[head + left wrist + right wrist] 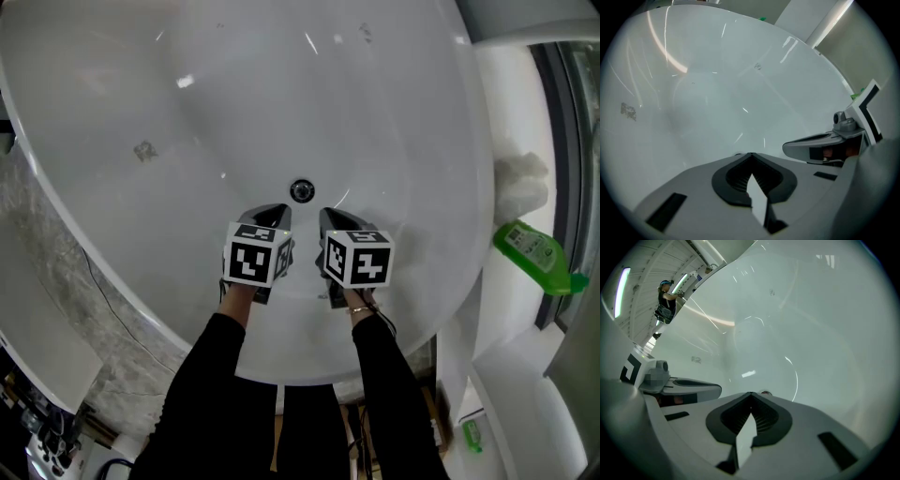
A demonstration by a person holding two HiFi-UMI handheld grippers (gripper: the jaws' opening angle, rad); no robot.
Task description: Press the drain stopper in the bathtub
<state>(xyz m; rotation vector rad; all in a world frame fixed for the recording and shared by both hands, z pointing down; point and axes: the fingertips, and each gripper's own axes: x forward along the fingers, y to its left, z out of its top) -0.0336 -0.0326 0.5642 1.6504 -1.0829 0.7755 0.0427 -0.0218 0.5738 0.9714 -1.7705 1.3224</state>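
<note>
Head view puts the drain stopper [301,191], a small round disc with a metal rim, on the floor of the white bathtub [187,112]. It lies just ahead of both grippers, in line with the gap between them. The left gripper [272,212] has its tip just short of the stopper and a little to its left. The right gripper [332,216] has its tip just short of it and a little to its right. Neither tip reaches the stopper, and I cannot tell whether the tips hover over the tub floor or rest on it.

Left gripper view shows that gripper's jaws brought together at their tips with nothing between them, and only bare tub wall beyond. Right gripper view shows the same, jaws met at the tips and nothing held. A sliver of the stopper [765,393] peeks out just past the tip.

The two grippers sit side by side, near one another but apart. Each carries its marker cube [255,255] behind the jaws, and black sleeves [211,375] trail back from them. Farther ahead and to the left of the left gripper, a small grey smudge [143,150] marks the tub. Well off to the right of the right gripper, a green bottle [532,253] sits on the tub's white ledge [497,309].
</note>
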